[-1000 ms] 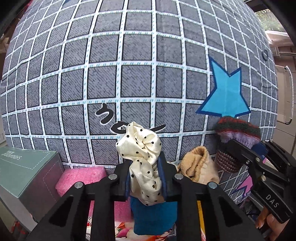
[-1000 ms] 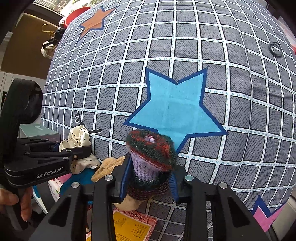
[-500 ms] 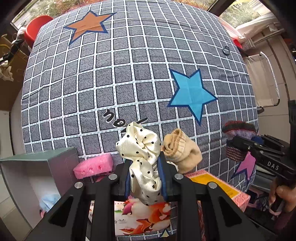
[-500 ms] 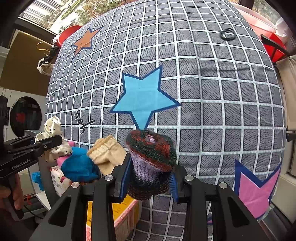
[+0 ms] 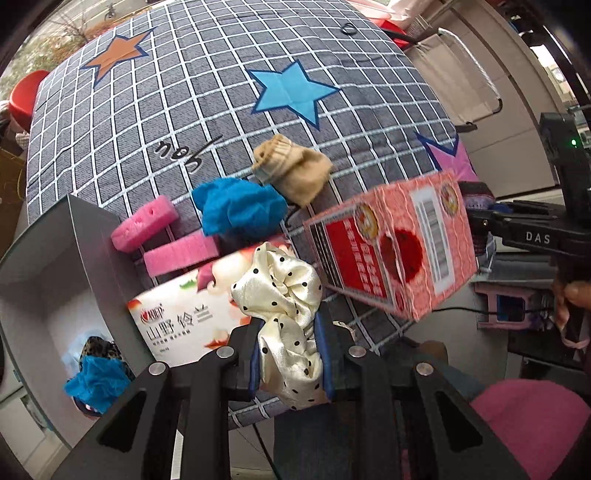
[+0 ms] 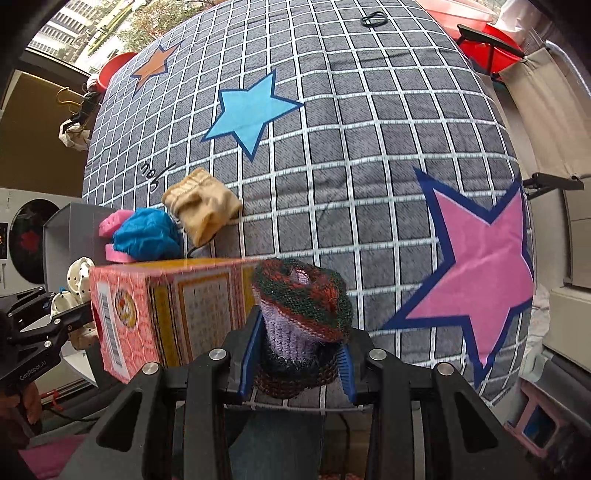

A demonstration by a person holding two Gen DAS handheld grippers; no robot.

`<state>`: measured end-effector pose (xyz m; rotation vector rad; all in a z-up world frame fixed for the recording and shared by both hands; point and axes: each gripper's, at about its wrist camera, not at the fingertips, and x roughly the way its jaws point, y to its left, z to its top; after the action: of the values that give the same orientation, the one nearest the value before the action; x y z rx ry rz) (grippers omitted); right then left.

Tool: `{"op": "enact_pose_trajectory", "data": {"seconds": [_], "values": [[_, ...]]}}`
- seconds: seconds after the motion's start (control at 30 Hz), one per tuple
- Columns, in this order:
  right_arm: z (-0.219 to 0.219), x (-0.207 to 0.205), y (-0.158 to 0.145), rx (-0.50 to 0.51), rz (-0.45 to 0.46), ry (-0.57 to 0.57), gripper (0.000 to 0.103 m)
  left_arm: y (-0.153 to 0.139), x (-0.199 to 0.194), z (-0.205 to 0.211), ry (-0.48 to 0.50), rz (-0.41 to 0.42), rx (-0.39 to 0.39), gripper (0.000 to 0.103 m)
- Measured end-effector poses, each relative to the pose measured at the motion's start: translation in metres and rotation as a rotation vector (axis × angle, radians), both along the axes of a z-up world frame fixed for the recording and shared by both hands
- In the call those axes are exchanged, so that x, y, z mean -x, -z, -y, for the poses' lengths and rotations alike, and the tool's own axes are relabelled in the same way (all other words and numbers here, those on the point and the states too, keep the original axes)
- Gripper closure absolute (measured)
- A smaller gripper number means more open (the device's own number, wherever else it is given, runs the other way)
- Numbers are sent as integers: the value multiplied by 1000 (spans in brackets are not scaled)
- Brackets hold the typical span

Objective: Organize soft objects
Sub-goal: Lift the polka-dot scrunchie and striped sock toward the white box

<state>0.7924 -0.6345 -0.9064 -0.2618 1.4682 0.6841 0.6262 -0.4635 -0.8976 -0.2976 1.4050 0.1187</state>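
My left gripper (image 5: 290, 354) is shut on a cream polka-dot scrunchie (image 5: 284, 295), held above the table's near edge. My right gripper (image 6: 295, 354) is shut on a knitted striped sock roll (image 6: 301, 306), beside the pink carton (image 6: 162, 306). On the grey checked cloth (image 5: 184, 92) lie a tan sock (image 5: 295, 170), a blue fluffy cloth (image 5: 236, 208) and two pink sponges (image 5: 146, 223). An open grey box (image 5: 44, 288) at the left holds a blue cloth (image 5: 96, 380) and a dark patterned item.
A white tissue box (image 5: 184, 314) and a pink carton (image 5: 402, 247) stand at the table's near edge. A black hair tie (image 6: 373, 19) lies far back. A red basin (image 6: 491, 44) sits beyond the table. A person's hand (image 5: 576, 291) grips the right tool.
Both grippers have pulled back and up from the cloth with their items still held. The boxes, sponges and table edge have come into view.
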Motion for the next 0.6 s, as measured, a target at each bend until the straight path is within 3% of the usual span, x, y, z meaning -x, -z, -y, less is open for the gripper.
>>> {"op": "enact_pose_trajectory", "data": {"seconds": [0.07,0.3,0.43,0.6], "values": [[7,15,0,12,-6,-3,65,-19,29,-2,32,-4,10,76],[5,67,6,33,-56,-68,65,-26,59,9,88,10,-8,76],[-10,92,5,34,-62,-141,65,-35,69,2,71,40,-9,76],[-41,118,-3,61,-7,-280,65,-50,85,-11,21,96,-40,76]]}}
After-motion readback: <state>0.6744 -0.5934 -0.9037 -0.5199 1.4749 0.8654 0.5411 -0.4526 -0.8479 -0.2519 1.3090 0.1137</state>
